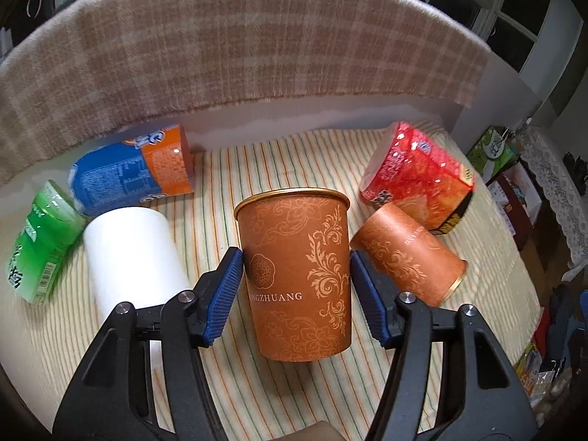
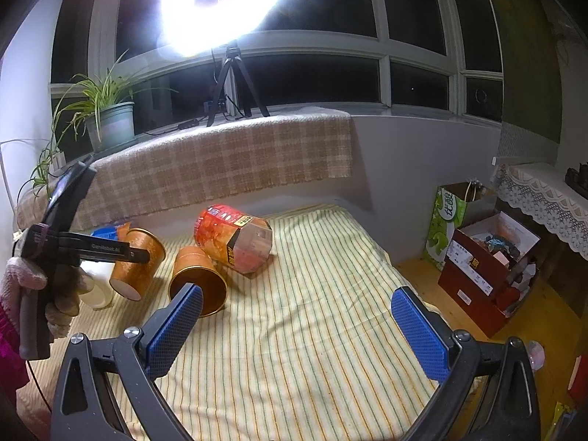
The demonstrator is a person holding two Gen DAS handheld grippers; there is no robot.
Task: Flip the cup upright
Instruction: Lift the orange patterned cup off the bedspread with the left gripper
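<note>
A brown paper cup with gold flower print (image 1: pixel 294 275) sits between my left gripper's (image 1: pixel 296 294) blue pads, mouth up in that view. The pads touch its sides. In the right wrist view the same cup (image 2: pixel 137 261) is held tilted above the striped cloth (image 2: pixel 312 294), its white base showing. A second brown cup (image 1: pixel 408 261) lies on its side to the right; its open mouth shows in the right wrist view (image 2: pixel 198 281). My right gripper (image 2: pixel 297 327) is open and empty over the cloth.
A red noodle tub (image 1: pixel 415 176) lies on its side behind the second cup. A white cup (image 1: pixel 132 257), a blue and orange tub (image 1: pixel 136 172) and a green cup (image 1: pixel 40 242) lie at the left. Boxes (image 2: pixel 488 257) stand on the floor at the right.
</note>
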